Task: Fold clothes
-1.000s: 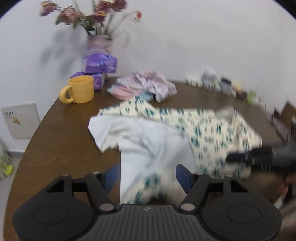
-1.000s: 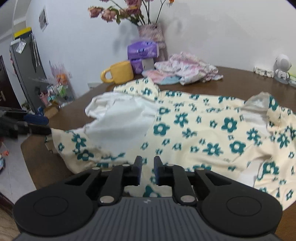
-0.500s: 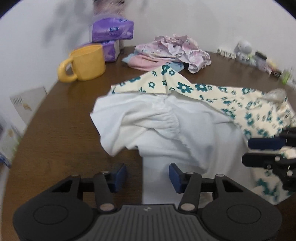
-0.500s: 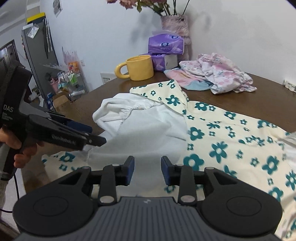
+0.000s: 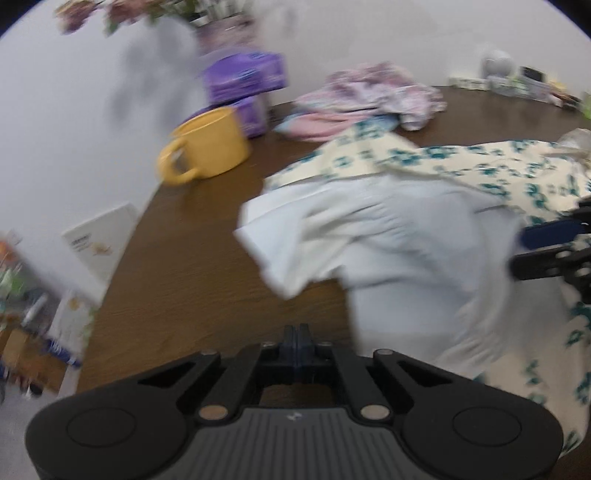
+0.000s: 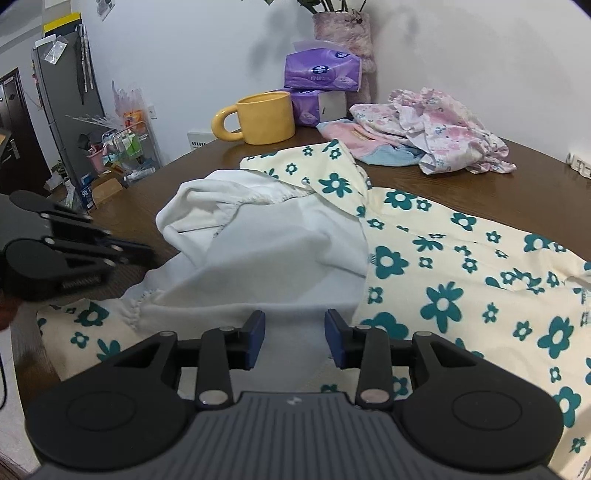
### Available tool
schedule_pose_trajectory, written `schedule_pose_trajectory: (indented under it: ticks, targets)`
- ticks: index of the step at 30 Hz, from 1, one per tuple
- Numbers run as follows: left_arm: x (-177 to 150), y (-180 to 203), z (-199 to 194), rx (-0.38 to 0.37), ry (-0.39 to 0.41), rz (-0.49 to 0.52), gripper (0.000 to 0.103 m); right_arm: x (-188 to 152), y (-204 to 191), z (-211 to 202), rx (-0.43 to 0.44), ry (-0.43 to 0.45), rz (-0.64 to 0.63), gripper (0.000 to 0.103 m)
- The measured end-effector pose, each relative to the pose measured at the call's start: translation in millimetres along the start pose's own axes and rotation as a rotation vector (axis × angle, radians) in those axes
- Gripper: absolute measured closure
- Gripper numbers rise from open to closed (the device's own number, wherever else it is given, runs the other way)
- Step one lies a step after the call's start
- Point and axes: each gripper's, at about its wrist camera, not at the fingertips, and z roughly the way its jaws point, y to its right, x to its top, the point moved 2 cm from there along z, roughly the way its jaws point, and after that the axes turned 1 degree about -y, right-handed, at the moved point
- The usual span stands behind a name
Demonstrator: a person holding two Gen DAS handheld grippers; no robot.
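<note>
— How far along is the folding, from where you're standing?

— Barely started, I'd say. The floral garment point(image 6: 461, 266) is lying spread over the worktop point(image 6: 147, 206), just ahead and to the right of the right tool point(image 6: 294, 339), with its white inside point(image 6: 280, 254) turned back over the near left part. No neat fold is showing anywhere, so nearly all of it looks left to do.

— And the tools?

— The left tool point(image 5: 297, 345) is clenched on nothing, its tips pressing together over bare wood just left of the white cloth's edge. The right tool's jaws are opening; the white cloth is lying beneath and ahead of them, but the pads aren't pinching it.

— Anything crowding them?

— Beyond the garment, a yellow mug point(image 6: 264, 118) is standing far ahead and left of the right tool, with purple tissue packs point(image 6: 321, 70) behind it and a vase point(image 6: 343, 29) further back. A pink bundle of clothes point(image 6: 424, 129) is waiting far ahead to the right. None of it is touching the floral piece except perhaps the bundle's near edge; I can't tell.
</note>
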Motion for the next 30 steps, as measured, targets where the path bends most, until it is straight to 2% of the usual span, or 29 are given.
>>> schedule_pose_trajectory:
  ticks: [2,3,4,5,6,8,10,13,14,15,16,18,23,27,30]
  targets:
    - [3.0,-9.5,-5.1,-0.091,0.011,-0.083,0.098,-0.5,1.3,-1.1,0.007,0.005,0.010,0.067]
    - [5.9,-9.4,-7.7,-0.132,0.025,-0.098,0.091,-0.6,1.6,-1.8,0.012,0.007,0.014,0.066]
    - [8.8,-9.4,-10.4,-0.173,0.039,-0.113,0.089,-0.2,1.7,-2.5,0.017,0.009,0.018,0.066]
    - [12.5,-6.4,-12.0,-0.195,0.053,-0.107,0.079,0.0,1.6,-3.6,0.023,0.013,0.019,0.066]
    - [16.7,-1.3,-11.5,-0.196,0.063,-0.086,0.064,0.1,1.1,-5.0,0.025,0.018,0.018,0.066]
    - [25.2,9.4,-8.7,-0.188,0.077,-0.037,0.054,0.3,0.5,-8.4,0.021,0.027,0.014,0.065]
    - [31.5,17.1,-1.3,-0.192,0.074,-0.010,0.054,-1.0,3.5,-11.8,0.011,0.032,0.019,0.064]
    - [36.2,20.6,13.7,-0.227,0.042,-0.027,0.056,-3.5,9.4,-16.2,-0.005,0.037,0.034,0.064]
    - [36.9,20.3,17.8,-0.243,0.036,-0.039,0.069,-4.3,12.7,-17.0,-0.012,0.037,0.045,0.064]
    - [36.8,19.3,20.5,-0.261,0.034,-0.053,0.091,-4.8,16.0,-17.4,-0.018,0.038,0.054,0.064]
    - [36.6,18.2,20.9,-0.271,0.033,-0.063,0.097,-5.4,19.1,-17.5,-0.024,0.039,0.063,0.064]
    - [35.8,16.5,19.2,-0.268,0.035,-0.065,0.098,-6.1,24.7,-17.3,-0.035,0.041,0.079,0.064]
    - [26.6,7.0,10.0,-0.087,0.041,0.010,0.099,-8.4,28.2,-13.4,-0.056,0.038,0.080,0.064]
    - [24.3,-12.5,2.3,0.042,0.051,0.029,0.099,-9.9,27.3,-12.4,-0.070,0.040,0.068,0.064]
    - [19.3,-17.2,2.3,0.064,0.029,0.042,0.098,-11.1,24.9,-12.4,-0.080,0.044,0.054,0.064]
